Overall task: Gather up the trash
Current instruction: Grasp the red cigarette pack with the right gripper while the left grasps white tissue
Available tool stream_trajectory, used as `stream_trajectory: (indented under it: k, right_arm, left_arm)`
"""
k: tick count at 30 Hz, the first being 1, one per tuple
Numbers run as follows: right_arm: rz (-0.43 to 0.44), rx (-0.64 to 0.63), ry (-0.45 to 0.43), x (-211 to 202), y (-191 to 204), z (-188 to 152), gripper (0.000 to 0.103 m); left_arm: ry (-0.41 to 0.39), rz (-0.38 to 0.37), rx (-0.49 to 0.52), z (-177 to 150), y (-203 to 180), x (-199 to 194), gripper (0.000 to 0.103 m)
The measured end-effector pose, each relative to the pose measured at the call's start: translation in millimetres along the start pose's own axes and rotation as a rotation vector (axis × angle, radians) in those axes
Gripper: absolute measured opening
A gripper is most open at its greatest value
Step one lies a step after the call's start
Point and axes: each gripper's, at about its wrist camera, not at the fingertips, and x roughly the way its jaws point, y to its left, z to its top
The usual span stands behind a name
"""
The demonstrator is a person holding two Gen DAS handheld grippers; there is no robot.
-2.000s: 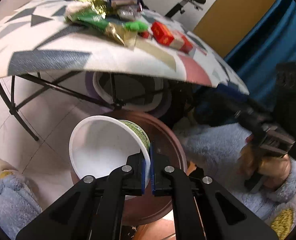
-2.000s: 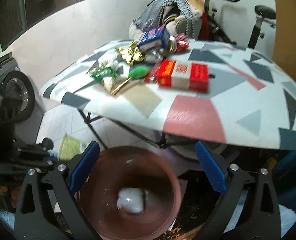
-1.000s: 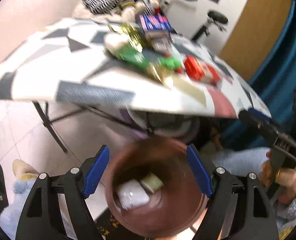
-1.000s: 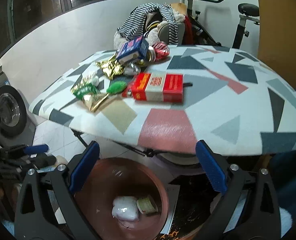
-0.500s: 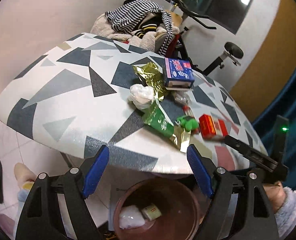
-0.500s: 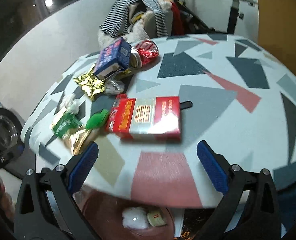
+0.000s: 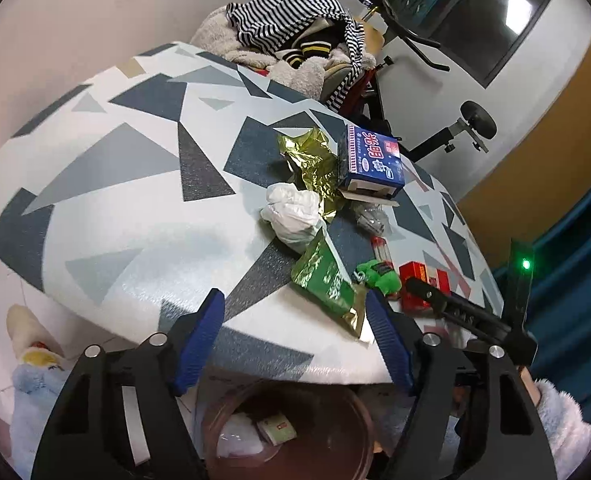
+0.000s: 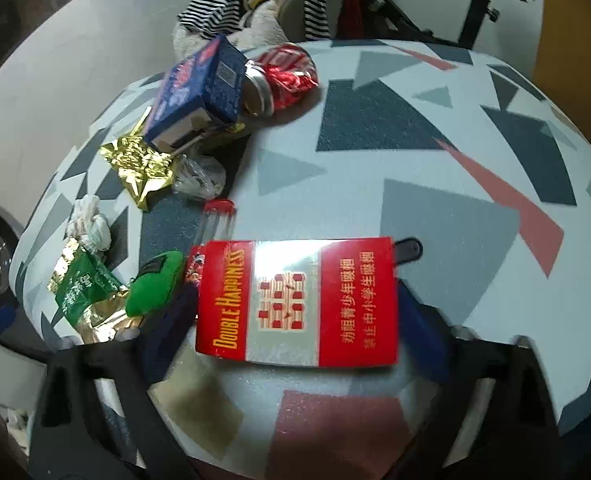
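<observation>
On the patterned table [image 8: 455, 184] lies a red cigarette carton [image 8: 295, 300]. My right gripper [image 8: 295, 324] straddles it with a blue pad on each side, and the jaws are closing without clearly pressing on it. Left of the carton lie a green toy-like lump [image 8: 155, 284], a green packet [image 8: 83, 292], a white wad [image 8: 89, 224], gold foil [image 8: 143, 164], a blue box [image 8: 199, 92] and a crushed red can [image 8: 287, 76]. My left gripper [image 7: 295, 344] hangs at the table's near edge, its jaws closing on nothing, above the brown bin [image 7: 335, 404]. The green packet [image 7: 323, 276] lies just beyond it.
The bin holds a white cup [image 7: 235, 436] and a small packet [image 7: 277, 430]. Striped clothes [image 7: 295, 28] are heaped behind the table, beside an exercise bike [image 7: 471, 120]. A blue curtain [image 7: 575, 300] hangs at the right. A fluffy sleeve [image 7: 567, 436] and slippered feet [image 7: 35, 360] are close by.
The left gripper let the white cup fall into the bin and rose to the table edge. The right gripper went forward from over the bin onto the table, around the red carton.
</observation>
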Motion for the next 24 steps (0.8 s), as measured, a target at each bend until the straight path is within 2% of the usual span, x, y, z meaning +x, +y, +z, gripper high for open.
stream_trajectory:
  k: [8,13,17,20,24]
  right_arm:
    - [0.038,-0.051,-0.093,-27.1,-4.0,-1.0,0.089]
    - [0.055,-0.047,-0.129,-41.8,-9.8,-6.4,0.089]
    - [0.057,-0.042,-0.138,-50.4,-15.4,-13.6,0.089]
    - [0.052,-0.036,-0.148,-56.4,-19.5,-18.7,0.089]
    - [0.056,-0.020,-0.145,-61.1,-26.2,-25.5,0.089]
  left_arm:
    - [0.059,-0.047,-0.078,33.9,3.8,37.8,0.067]
    - [0.088,-0.033,-0.112,60.0,4.8,71.0,0.065]
    - [0.121,-0.014,-0.135,73.1,7.7,97.4,0.059]
    - [0.144,0.001,-0.124,77.2,6.2,113.7,0.048]
    - [0.134,0.016,-0.084,80.2,1.4,121.3,0.042]
